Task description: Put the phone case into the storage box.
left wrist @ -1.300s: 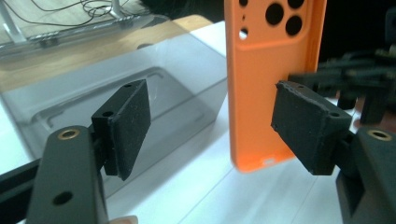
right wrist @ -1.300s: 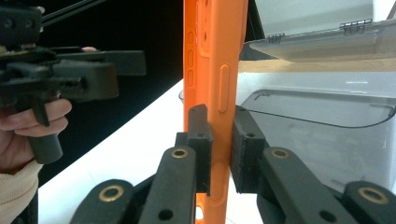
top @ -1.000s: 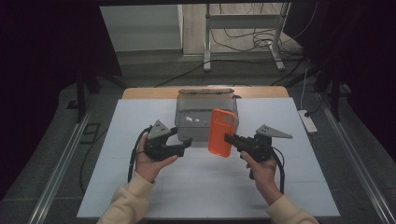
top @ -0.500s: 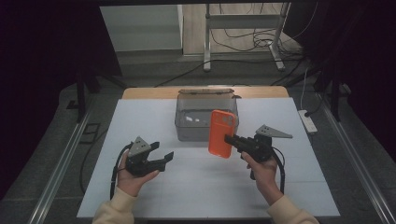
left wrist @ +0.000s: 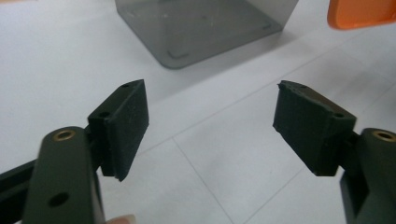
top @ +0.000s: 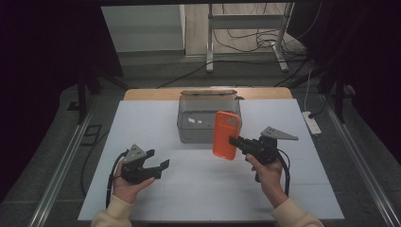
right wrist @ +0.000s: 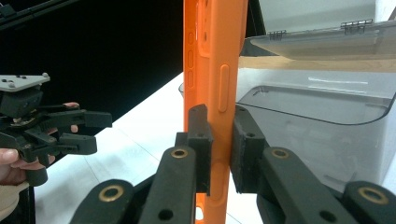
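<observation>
I have the orange phone case (top: 226, 135) pinched by its edge in my right gripper (top: 235, 142), standing upright and clear of the white table (top: 142, 123), just in front of the grey plastic box (top: 208, 120). In the right gripper view the pads (right wrist: 200, 135) press on either side of the case's thin side wall below the button bumps, which keeps the broad face free and lets me steer the case like a card toward the box. The box sits at the far middle of the table with its lid (right wrist: 322, 42) tipped back, so the mouth is open to receive something; I judge that is where the case is bound, though it is not over the opening yet. My left gripper (top: 158, 166) rests low near the table's front left, well apart from both case and box, and its jaws have just been spreading wider with nothing between them. Its pads (left wrist: 128, 123) stand wide over bare tabletop, ready to help or to steady the box. Whether the box already holds anything I cannot tell through the smoky wall.
</observation>
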{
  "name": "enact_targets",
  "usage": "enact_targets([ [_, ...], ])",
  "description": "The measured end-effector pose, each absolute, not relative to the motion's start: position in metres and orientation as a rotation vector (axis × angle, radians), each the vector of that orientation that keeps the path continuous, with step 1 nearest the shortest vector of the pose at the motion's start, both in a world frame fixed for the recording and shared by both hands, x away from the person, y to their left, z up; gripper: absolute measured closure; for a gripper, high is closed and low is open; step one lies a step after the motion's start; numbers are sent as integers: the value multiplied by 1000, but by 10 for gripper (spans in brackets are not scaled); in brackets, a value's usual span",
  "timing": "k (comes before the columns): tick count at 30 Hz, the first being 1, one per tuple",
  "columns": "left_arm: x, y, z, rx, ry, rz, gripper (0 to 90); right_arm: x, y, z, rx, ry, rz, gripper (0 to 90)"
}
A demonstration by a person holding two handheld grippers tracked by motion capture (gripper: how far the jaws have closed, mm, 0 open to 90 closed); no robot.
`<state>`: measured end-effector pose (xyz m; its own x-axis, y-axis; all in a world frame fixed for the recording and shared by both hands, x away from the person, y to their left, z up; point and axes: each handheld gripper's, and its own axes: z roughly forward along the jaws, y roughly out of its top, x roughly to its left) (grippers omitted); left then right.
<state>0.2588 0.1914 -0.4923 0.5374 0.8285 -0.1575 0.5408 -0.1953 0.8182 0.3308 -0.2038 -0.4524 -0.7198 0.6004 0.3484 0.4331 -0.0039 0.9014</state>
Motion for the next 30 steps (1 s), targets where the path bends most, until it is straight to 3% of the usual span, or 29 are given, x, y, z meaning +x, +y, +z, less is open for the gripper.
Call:
enact_targets([
  [30,263,199,-505,1903,1143,400,211,331,-206,-450,1094,2108,1800,798],
])
